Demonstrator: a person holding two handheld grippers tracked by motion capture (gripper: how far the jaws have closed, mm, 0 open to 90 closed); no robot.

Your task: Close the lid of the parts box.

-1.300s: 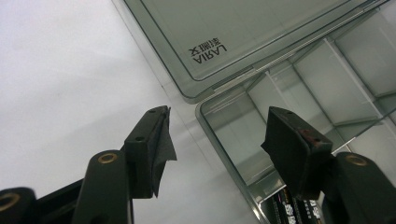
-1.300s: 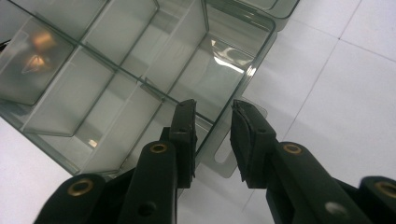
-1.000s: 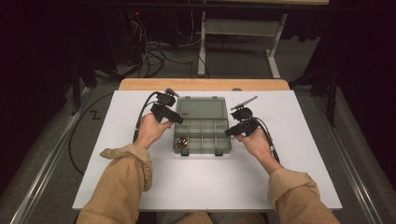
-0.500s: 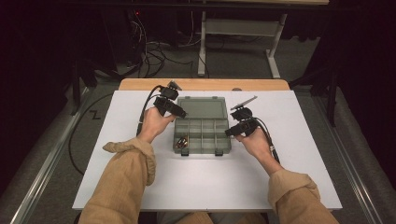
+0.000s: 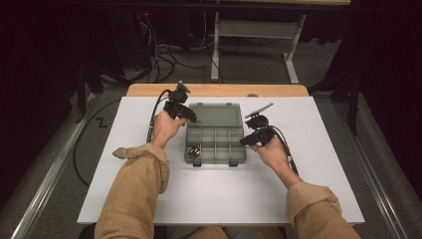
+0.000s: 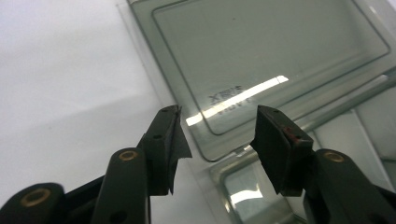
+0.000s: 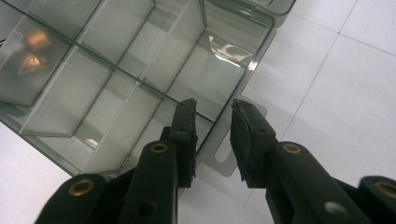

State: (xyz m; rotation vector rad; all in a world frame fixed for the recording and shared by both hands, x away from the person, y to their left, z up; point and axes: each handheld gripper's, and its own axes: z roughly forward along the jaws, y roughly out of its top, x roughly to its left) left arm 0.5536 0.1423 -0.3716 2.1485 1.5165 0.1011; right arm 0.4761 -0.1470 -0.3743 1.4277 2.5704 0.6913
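Leftmost, the left gripper (image 5: 185, 113) hangs over the far left corner of the organizer box (image 5: 216, 144), jaws spread and empty; its own view puts them just above the corner of the open lid (image 6: 261, 56), which lies flat behind the tray. That box sits mid-table (image 5: 124, 129), a clear smoky plastic tray split into small compartments, one at the near left holding some small coppery pieces (image 5: 193, 152) too tiny to identify. It looks light and stiff but slick, likely to skid if pushed from one side, and the thin lid would probably flex; its edge or corner seems the natural place to pinch. At the right, the right gripper (image 5: 253, 139) has its jaws parted and holding nothing, poised beside the tray's right wall near a flat tab (image 7: 224, 161).
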